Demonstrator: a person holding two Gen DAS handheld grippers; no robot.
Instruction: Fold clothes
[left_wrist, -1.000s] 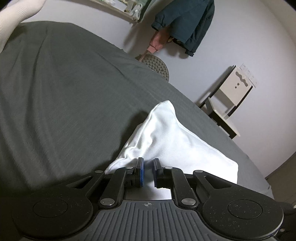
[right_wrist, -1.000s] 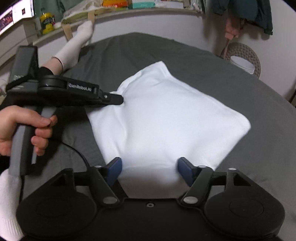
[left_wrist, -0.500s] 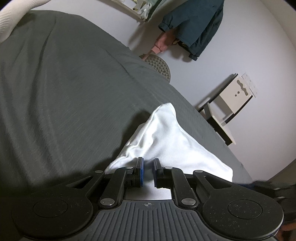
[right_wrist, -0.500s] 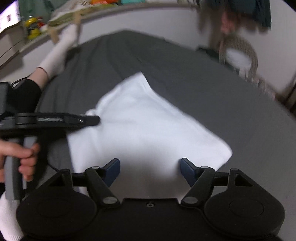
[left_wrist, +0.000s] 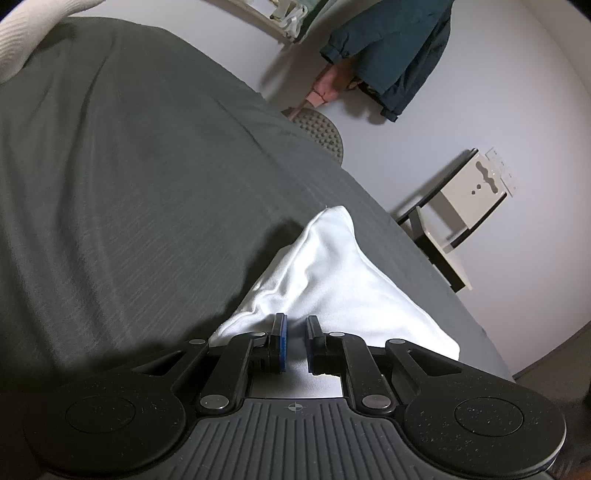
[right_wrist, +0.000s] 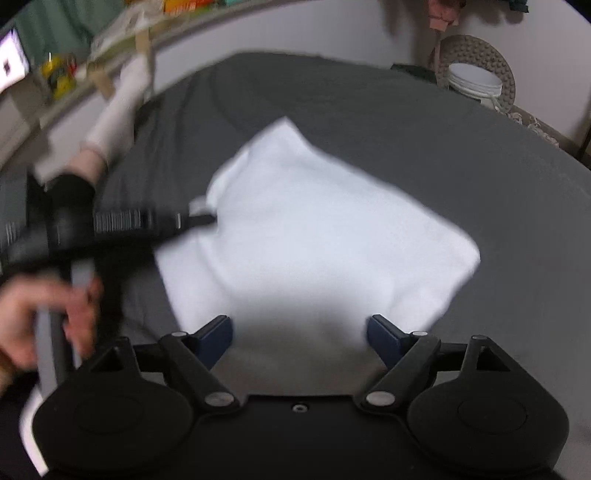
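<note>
garment (right_wrist: 317, 236): plain white, no print | bedsheet (left_wrist: 129, 184): dk grey w/ fine stripe weave | L gripper (left_wrist: 294, 341): black body, blue pads | R gripper (right_wrist: 299, 332): black, navy pads | sock (right_wrist: 122, 107): white | jacket (left_wrist: 399, 48): dk teal | wall (left_wrist: 517, 92): pale grey

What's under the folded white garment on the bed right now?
The white folded garment lies directly on the dark grey bedsheet, which shows all around its edges. Whatever sits beneath its middle is covered; no bulge suggests anything there. The left gripper pinches its edge.
</note>
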